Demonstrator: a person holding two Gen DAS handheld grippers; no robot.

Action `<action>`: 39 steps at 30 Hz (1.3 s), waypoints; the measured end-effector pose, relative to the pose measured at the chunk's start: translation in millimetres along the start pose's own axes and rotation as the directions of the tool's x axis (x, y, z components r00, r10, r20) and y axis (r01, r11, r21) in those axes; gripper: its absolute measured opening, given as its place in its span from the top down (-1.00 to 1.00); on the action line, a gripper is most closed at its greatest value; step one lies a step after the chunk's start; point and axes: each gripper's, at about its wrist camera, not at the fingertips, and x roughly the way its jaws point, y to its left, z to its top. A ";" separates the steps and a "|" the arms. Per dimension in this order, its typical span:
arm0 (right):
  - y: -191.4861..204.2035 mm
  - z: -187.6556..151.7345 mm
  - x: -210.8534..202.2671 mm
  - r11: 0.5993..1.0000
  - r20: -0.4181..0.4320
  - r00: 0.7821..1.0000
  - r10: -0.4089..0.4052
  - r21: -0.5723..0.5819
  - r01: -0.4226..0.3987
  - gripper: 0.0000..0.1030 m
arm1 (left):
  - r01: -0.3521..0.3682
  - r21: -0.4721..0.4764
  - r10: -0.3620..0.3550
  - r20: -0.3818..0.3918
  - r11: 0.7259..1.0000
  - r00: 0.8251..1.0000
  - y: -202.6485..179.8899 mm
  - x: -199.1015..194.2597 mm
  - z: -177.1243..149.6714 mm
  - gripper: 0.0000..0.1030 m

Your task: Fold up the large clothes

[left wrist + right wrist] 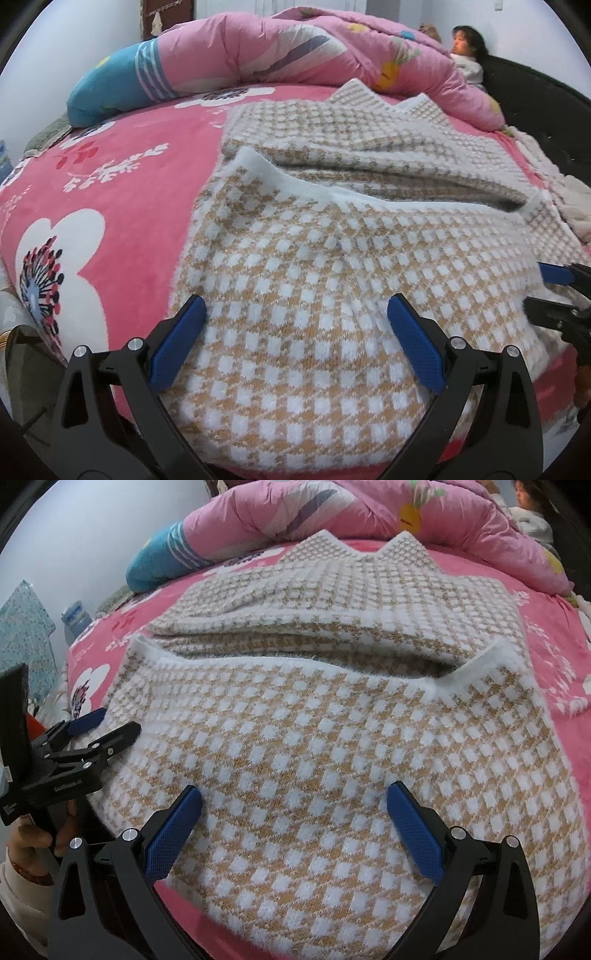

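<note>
A large tan-and-white checked knit garment lies partly folded on the pink flowered bed; it also fills the right wrist view. Its near layer is folded over with a fuzzy white edge. My left gripper is open, its blue pads wide apart just above the garment's near left part. My right gripper is open and empty above the garment's near middle. The left gripper also shows at the left of the right wrist view. The right gripper shows at the right edge of the left wrist view.
A rolled pink and blue quilt lies along the far side of the bed. A person sits at the far right against a dark headboard. A water jug stands beyond the bed's left edge.
</note>
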 end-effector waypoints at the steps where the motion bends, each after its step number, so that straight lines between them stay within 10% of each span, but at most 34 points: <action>1: -0.4 -0.7 -0.4 1.000 0.002 1.000 0.003 -0.004 -0.003 -0.88 | 0.017 -0.003 -0.017 0.008 1.000 1.000 3.0 -2.0 -1.7 -0.85; 16: -17.0 40.5 -16.1 0.996 0.054 0.995 0.081 0.041 -0.083 -0.67 | 0.238 0.041 -0.241 0.128 0.970 0.962 -13.6 -34.9 15.2 -0.82; 24: -22.3 38.8 1.9 0.997 0.008 0.998 0.070 0.036 -0.070 -0.02 | 0.232 0.049 -0.232 0.001 0.971 0.973 -26.8 4.6 13.9 0.50; 27: -20.3 37.1 0.4 0.998 0.012 0.999 0.052 0.019 -0.052 0.54 | 0.278 0.031 -0.278 -0.016 0.960 0.960 -24.4 3.4 11.7 0.93; 39: -13.9 17.2 -17.8 0.996 -0.036 0.995 0.092 0.000 -0.092 0.87 | 0.307 0.035 -0.305 -0.063 0.951 0.950 -20.7 -9.7 -6.0 1.00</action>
